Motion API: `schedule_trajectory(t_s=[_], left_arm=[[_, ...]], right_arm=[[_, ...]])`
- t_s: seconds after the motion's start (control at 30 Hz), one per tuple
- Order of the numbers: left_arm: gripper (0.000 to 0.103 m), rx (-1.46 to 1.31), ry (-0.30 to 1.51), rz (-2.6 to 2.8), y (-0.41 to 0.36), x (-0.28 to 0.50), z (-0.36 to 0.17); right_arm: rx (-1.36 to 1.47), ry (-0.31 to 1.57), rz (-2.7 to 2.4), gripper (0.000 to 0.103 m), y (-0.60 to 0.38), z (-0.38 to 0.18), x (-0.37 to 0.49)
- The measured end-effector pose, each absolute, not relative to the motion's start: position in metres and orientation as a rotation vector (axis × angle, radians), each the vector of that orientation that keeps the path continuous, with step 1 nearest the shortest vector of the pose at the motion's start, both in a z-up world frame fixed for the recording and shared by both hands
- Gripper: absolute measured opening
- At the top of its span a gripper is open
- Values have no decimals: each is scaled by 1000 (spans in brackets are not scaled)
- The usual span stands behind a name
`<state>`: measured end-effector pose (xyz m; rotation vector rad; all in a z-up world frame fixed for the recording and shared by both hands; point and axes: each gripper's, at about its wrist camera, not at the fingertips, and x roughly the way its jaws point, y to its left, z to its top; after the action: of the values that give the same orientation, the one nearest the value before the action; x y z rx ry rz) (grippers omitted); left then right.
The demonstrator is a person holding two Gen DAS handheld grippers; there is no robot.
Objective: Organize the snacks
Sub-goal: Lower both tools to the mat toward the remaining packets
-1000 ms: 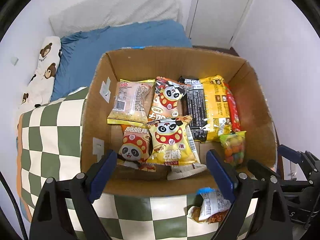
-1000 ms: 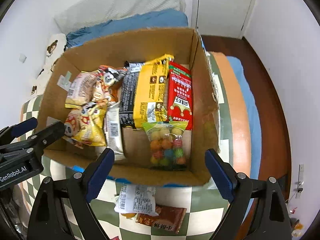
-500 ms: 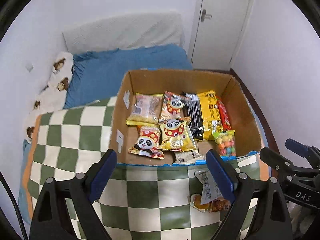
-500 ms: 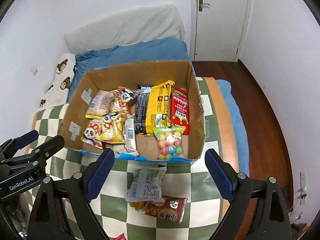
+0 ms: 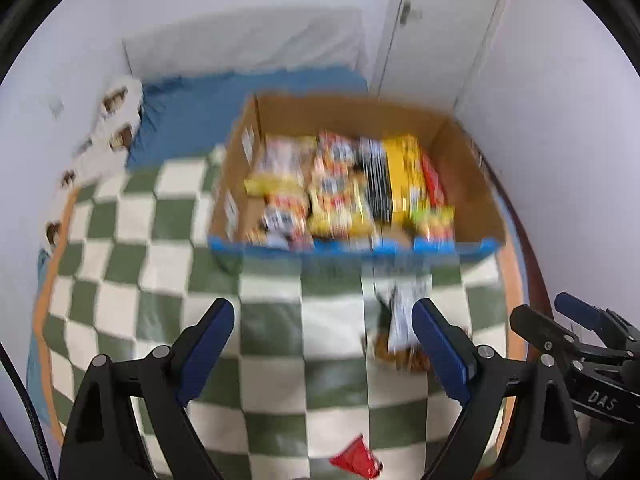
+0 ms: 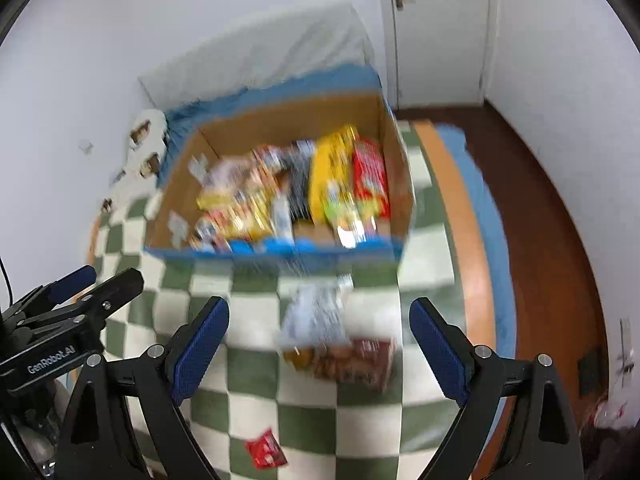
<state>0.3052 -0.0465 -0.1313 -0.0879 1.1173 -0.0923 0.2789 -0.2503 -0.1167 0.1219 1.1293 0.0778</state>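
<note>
Checkered blanket (image 5: 168,264) on bed; white door (image 6: 440,32) beyond.

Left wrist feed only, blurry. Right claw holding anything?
Observer: No. The right claw is open, with nothing between its fingers.
Operator: What's under the white packet in front of the box?
Observer: A brown packet lies partly under the white packet, both on the checkered blanket.
Operator: What's past the blanket's right edge?
Observer: A dark wooden floor runs alongside the bed up to the door.
</note>
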Motion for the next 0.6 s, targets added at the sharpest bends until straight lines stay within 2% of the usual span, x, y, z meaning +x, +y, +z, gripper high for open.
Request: schedule_trajectory(t_s=[0.13, 0.3, 0.6], left_arm=[[91, -104, 1260, -121, -66, 316, -178], [91, -176, 1396, -183, -99, 344, -215], [91, -165, 1571, -226, -164, 390, -277]], right_arm=[[241, 1248, 44, 94, -282, -176, 279], [361, 1298, -25, 93, -317, -226, 277], [415, 1293, -71, 93, -345, -245, 270]])
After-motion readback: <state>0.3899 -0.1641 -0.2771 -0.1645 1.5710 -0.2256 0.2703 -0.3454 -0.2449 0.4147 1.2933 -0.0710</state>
